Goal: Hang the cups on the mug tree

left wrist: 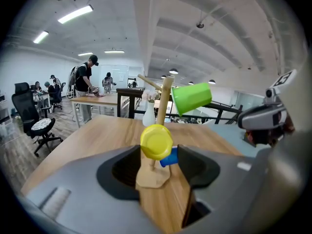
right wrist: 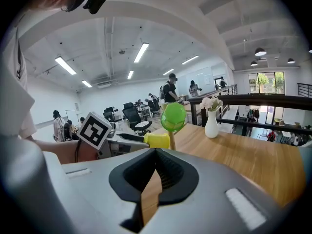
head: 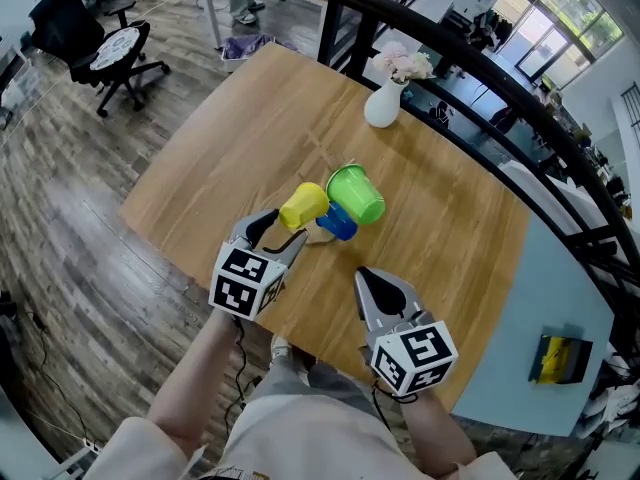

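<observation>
A wooden mug tree [head: 318,233] stands mid-table with three cups hung on it. The yellow cup [head: 303,205] is on a left peg, the green cup [head: 356,194] is on an upper right peg, and the blue cup [head: 337,222] is low down. My left gripper [head: 282,230] is open, its jaws just short of the yellow cup [left wrist: 156,141] and not touching it. The tree's base [left wrist: 152,176] shows between those jaws. My right gripper [head: 364,276] is shut and empty, near the table's front, right of the tree; the green cup [right wrist: 173,116] lies ahead of it.
A white vase [head: 384,103] with flowers stands at the table's far side. A black railing [head: 470,63] runs behind the wooden table [head: 200,178]. An office chair [head: 105,48] stands on the floor at the far left. People stand at desks in the background.
</observation>
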`<state>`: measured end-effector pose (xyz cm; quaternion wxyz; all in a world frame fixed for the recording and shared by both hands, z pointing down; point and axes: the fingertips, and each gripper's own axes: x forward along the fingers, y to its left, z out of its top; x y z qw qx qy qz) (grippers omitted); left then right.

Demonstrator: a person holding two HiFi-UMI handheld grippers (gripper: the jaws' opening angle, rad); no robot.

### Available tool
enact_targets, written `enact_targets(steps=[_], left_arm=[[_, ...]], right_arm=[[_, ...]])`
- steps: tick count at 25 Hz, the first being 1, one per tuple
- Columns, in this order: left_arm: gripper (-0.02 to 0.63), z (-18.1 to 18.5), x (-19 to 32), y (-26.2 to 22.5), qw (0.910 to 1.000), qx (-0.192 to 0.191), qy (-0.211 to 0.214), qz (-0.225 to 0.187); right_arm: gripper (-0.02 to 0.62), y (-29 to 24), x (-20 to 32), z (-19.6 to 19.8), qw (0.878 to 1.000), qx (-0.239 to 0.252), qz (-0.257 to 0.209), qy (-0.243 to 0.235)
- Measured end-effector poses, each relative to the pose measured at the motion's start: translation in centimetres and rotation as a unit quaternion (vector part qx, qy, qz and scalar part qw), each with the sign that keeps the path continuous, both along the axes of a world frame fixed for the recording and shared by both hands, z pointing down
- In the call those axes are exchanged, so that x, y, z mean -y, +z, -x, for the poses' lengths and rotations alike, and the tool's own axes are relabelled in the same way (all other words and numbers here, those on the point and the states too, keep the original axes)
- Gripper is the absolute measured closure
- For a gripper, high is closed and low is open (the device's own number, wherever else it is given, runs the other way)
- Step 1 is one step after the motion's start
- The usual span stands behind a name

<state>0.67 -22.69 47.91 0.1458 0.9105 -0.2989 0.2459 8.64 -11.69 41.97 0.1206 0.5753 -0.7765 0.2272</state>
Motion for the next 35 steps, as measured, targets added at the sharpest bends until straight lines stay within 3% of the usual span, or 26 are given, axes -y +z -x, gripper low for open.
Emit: enact_targets(steps=[5,10,22,28,32,35], left_arm=[[0.371,0.8,-1.0,-0.6,0.9999,0.005,-0.011,-0.003],[0.375,2.0,-3.0,-3.1,0.9993,-0.015,-0.034,-0.006],[0.554,3.3,-10.4,-12.2,0.9958,-0.055,-0.009,-0.072],[0.578,3.2,-13.3,-16.9,0.9902,-0.086,-0.003,-0.110],[0.595,2.8,-15.5,-19.2,0.9867,-0.129,0.003,-0.099],[0.600,2.8,-17.0,-20.4,0.9843,-0.128,0.009,-0.122]], right_arm=[[0.594,-0.5,-0.3,-0.4,1.000,-0.003,-0.006,0.000],[0.594,-2.2,-0.5,-0.1,1.000,-0.008,-0.025,-0.004],[0.594,-8.4,-2.8,0.2,0.996,-0.002,-0.095,0.001],[0.594,-12.4,-5.0,1.2,0.991,0.008,-0.134,-0.009],[0.594,-14.4,-6.4,1.5,0.988,0.017,-0.155,-0.014],[0.594,-15.4,-7.6,1.9,0.986,0.022,-0.166,-0.023]])
